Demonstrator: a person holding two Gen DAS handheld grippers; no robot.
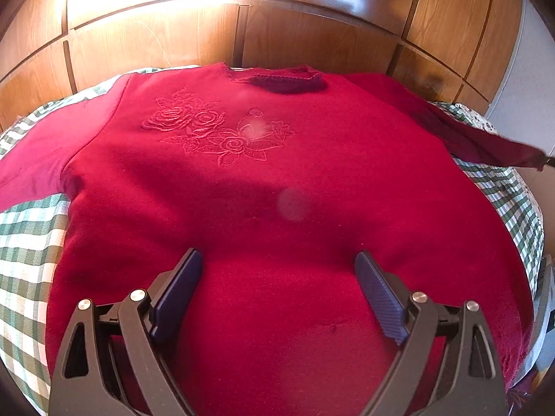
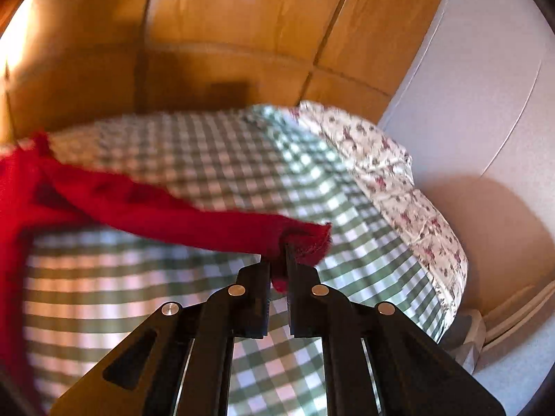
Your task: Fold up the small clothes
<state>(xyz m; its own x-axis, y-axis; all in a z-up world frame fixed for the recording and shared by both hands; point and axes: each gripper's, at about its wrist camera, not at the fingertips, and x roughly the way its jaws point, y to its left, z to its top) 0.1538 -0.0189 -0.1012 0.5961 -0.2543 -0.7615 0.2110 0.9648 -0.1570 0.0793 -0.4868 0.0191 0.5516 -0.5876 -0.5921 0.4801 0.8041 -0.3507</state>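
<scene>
A crimson embroidered sweater [image 1: 277, 180] lies face-up across the bed's green-checked cover [image 1: 27, 249], spread flat ready for folding; the left gripper [image 1: 279, 260] hovers over its hem near the bed's near edge, jaws spread wide, grasping nothing; the right gripper [image 2: 278, 260] is clenched on the sleeve cuff [image 2: 305, 239], lifting it off the bed's right side, presumably to fold inward.

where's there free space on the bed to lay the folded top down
Bare checked bedspread shows beyond the lifted sleeve, up to the floral pillow, and under the sleeve nearer the right gripper. A smaller strip lies left of the red sweater, below its other sleeve. The middle is covered; the left gripper hovers there.
</scene>
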